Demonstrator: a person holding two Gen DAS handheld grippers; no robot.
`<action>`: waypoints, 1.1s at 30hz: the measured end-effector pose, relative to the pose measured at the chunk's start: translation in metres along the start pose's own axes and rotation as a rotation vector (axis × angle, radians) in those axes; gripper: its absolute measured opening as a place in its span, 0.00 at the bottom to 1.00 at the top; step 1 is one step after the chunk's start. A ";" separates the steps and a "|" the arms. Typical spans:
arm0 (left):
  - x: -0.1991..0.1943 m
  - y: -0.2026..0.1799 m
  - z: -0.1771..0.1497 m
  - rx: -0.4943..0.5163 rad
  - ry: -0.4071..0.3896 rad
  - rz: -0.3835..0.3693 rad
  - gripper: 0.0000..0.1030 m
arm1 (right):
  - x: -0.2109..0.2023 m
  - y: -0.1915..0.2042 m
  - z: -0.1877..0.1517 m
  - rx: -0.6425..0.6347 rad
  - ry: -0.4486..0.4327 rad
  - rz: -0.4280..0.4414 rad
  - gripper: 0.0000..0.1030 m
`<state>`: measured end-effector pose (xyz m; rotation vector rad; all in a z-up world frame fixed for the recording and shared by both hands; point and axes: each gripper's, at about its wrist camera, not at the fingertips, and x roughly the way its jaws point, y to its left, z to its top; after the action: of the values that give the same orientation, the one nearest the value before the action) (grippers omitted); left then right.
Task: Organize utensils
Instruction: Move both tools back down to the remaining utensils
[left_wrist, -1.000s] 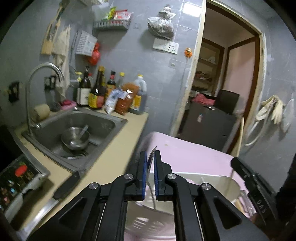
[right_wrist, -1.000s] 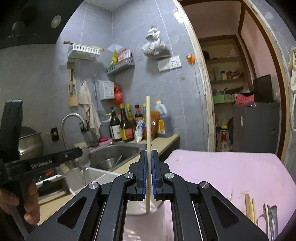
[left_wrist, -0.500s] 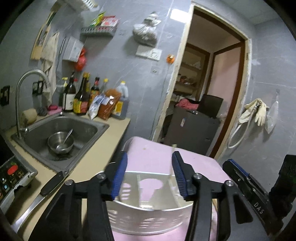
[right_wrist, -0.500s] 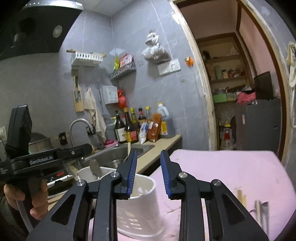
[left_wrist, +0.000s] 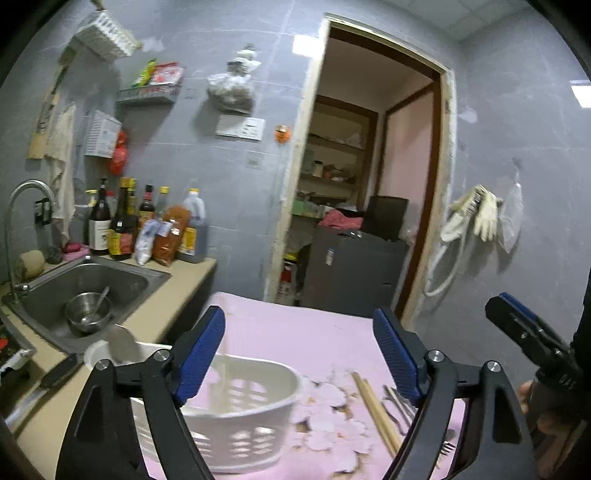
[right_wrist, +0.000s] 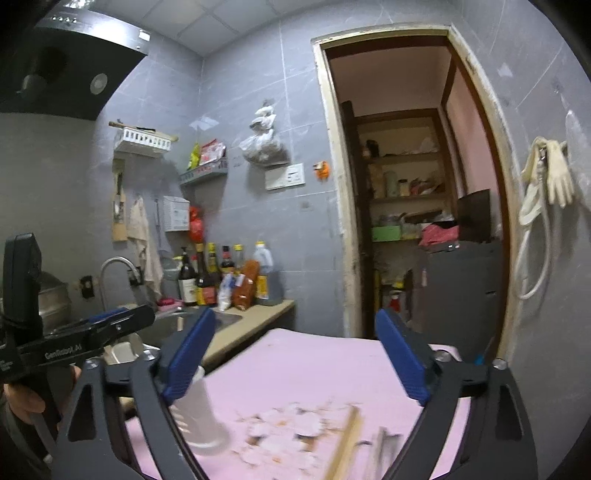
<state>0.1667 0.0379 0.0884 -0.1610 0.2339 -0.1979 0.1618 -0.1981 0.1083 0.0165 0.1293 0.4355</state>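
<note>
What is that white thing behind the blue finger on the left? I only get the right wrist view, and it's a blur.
Observer: A white slotted utensil basket on the pink table. The left wrist view shows a metal spoon standing in its far-left end.
Operator: And the blurry sticks lower down?
Observer: Wooden chopsticks lying flat to the right of the basket. Metal forks lie beside them, tines toward the camera.
Operator: Is anything waiting to be washed?
Observer: A steel bowl sits in the sink. Your view hides the inside of the basin.
</note>
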 end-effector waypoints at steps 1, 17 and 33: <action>0.002 -0.006 -0.003 0.008 0.003 -0.007 0.87 | -0.005 -0.006 0.000 -0.002 0.000 -0.013 1.00; 0.056 -0.082 -0.066 0.136 0.192 -0.074 0.93 | -0.033 -0.072 -0.033 -0.040 0.108 -0.115 1.00; 0.124 -0.078 -0.107 0.098 0.479 -0.060 0.92 | 0.013 -0.110 -0.078 0.019 0.374 -0.099 0.82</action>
<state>0.2446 -0.0788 -0.0266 -0.0205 0.6955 -0.3061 0.2099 -0.2936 0.0246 -0.0530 0.5008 0.3344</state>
